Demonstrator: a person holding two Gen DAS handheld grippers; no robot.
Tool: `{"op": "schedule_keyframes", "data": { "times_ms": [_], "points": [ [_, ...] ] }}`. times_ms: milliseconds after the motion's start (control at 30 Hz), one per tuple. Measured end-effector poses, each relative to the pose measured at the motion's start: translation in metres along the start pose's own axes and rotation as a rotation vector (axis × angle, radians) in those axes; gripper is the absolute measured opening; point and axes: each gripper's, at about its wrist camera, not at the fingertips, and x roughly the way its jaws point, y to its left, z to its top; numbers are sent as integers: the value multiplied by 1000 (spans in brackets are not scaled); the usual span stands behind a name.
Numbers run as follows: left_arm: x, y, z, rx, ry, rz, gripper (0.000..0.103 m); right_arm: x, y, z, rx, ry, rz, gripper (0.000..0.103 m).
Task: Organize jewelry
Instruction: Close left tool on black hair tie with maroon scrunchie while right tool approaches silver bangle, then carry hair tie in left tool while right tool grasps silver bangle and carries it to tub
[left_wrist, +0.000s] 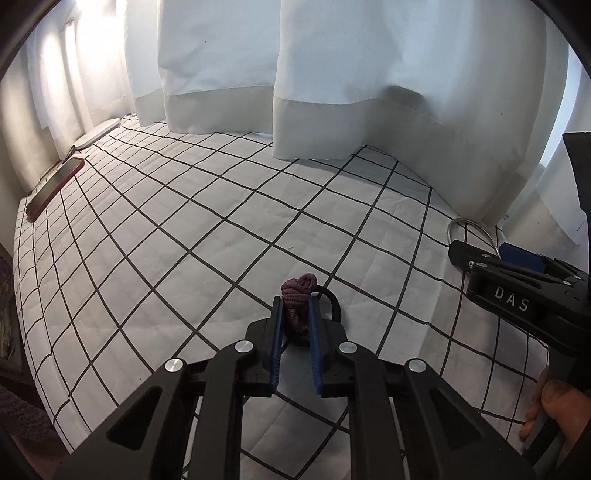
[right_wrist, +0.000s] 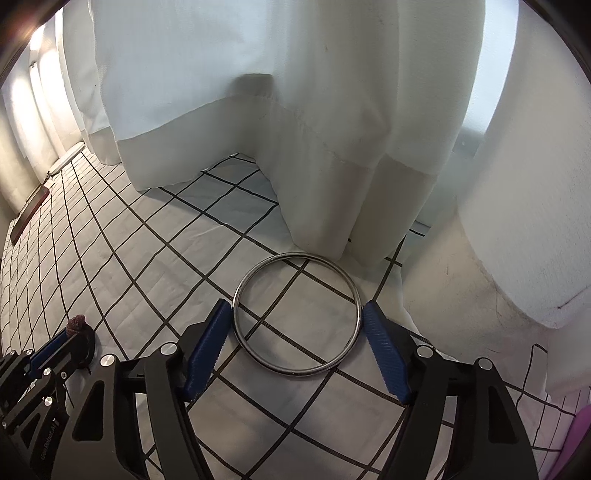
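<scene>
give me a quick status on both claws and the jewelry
Left claw shut on purple braided band. Right claw open, pads flanking silver bangle flat on checked quilt. Curtain hem just behind bangle.

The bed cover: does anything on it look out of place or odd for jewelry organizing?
Yes. A red-cased phone lies at the far left edge of the checked cover, away from the jewelry. The curtain hem drapes onto the cover just behind the metal bangle. Nothing looks damaged or spilled.
</scene>
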Motion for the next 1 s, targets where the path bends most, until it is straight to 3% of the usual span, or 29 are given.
{"op": "schedule_keyframes", "data": {
  "times_ms": [333,600,1000],
  "points": [
    [-13,20,2,7,-7,-59,13,-15,14,-13,-4,-7,2,70],
    [-36,42,7,82,-9,-101,13,-43,43,-19,-1,-20,48,70],
    [-80,79,46,196,-39,-187,13,-108,76,-17,93,-66,34,70]
  ]
}}
